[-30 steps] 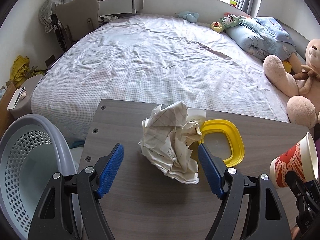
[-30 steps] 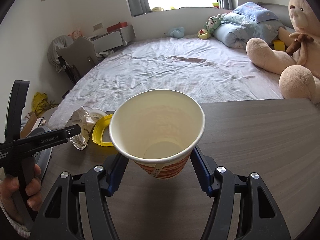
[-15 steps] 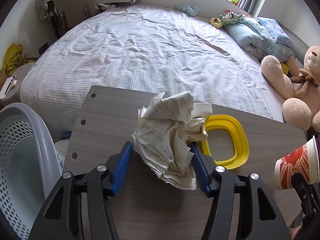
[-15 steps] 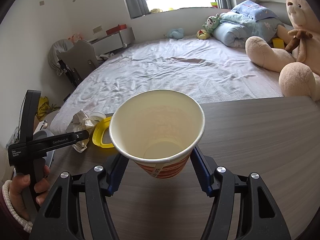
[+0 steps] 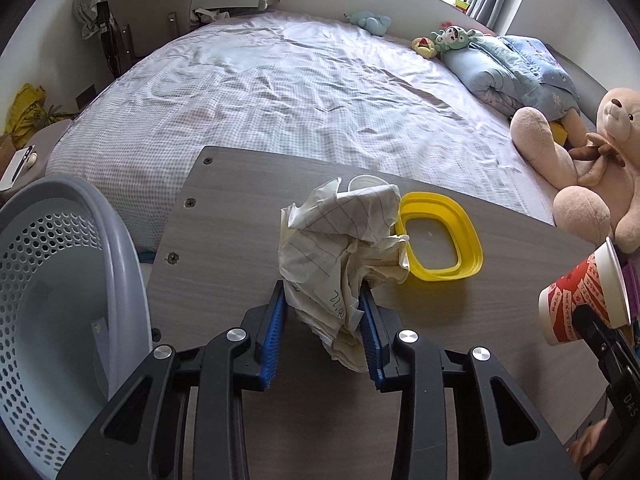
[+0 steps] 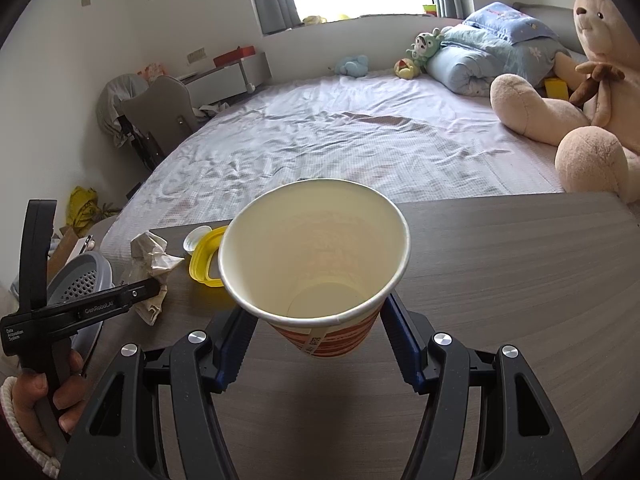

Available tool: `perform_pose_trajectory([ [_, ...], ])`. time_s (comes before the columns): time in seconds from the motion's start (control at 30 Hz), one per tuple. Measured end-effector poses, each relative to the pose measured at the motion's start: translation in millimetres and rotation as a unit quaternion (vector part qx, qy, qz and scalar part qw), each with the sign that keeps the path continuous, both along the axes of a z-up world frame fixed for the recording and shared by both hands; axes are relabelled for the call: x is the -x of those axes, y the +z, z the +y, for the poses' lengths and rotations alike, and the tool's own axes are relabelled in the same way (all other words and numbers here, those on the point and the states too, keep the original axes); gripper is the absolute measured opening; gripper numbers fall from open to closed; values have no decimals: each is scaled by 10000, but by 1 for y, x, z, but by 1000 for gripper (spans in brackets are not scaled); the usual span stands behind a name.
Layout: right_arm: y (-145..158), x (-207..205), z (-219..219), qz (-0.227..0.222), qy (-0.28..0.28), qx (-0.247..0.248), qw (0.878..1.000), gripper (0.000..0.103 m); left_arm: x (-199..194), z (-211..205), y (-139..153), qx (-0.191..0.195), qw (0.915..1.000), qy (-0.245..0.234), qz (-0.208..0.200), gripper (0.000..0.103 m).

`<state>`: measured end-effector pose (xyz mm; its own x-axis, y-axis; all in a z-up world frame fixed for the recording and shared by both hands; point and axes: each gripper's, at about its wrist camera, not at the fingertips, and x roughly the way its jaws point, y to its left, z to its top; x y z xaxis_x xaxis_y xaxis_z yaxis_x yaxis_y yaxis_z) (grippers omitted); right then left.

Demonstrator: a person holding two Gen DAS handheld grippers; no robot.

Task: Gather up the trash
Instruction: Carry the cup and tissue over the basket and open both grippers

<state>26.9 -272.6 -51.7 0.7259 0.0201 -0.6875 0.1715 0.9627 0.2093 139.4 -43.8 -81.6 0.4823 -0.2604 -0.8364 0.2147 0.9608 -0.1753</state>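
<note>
My left gripper [image 5: 323, 320] is shut on a crumpled ball of lined paper [image 5: 340, 248], squeezed between the blue pads over the grey wooden table [image 5: 224, 240]. The paper also shows in the right wrist view [image 6: 152, 260], beside the left gripper's black body. My right gripper [image 6: 316, 344] is shut on a red-and-white paper cup [image 6: 316, 248], held tilted with its empty mouth toward the camera. The cup shows at the right edge of the left wrist view [image 5: 580, 296].
A yellow plastic lid [image 5: 440, 240] lies on the table right of the paper, a small white cap [image 5: 364, 181] behind it. A grey perforated bin [image 5: 60, 300] stands left of the table. A bed [image 5: 300, 92] with plush toys lies beyond.
My left gripper closed from wide open around the paper ball to shut on it. The right gripper kept holding the cup and barely moved.
</note>
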Motion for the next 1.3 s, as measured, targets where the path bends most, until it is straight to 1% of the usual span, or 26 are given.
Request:
perform_pose_trajectory([
  [0.23, 0, 17, 8, 71, 39, 34, 10000, 61, 40, 12, 19, -84, 9997, 8, -242, 34],
  [0.37, 4, 25, 21, 40, 158, 69, 9998, 61, 59, 23, 34, -132, 9988, 67, -476, 34],
  [0.53, 16, 28, 48, -94, 415, 68, 9991, 61, 78, 49, 54, -107, 9972, 219, -711, 34],
  [0.73, 25, 20, 98, -167, 882, 56, 9959, 61, 90, 90, 69, -224, 9941, 511, -926, 34],
  [0.97, 30, -4, 164, -136, 1524, 56, 9882, 61, 92, 149, 69, -401, 9892, 973, -1023, 34],
  [1.13, 36, -23, 211, -179, 1983, 57, 9800, 61, 85, 190, 63, -494, 9854, 1311, -963, 34],
  [1.3, 37, -40, 250, -173, 2375, 21, 9712, 61, 77, 222, 54, -561, 9825, 1556, -851, 34],
])
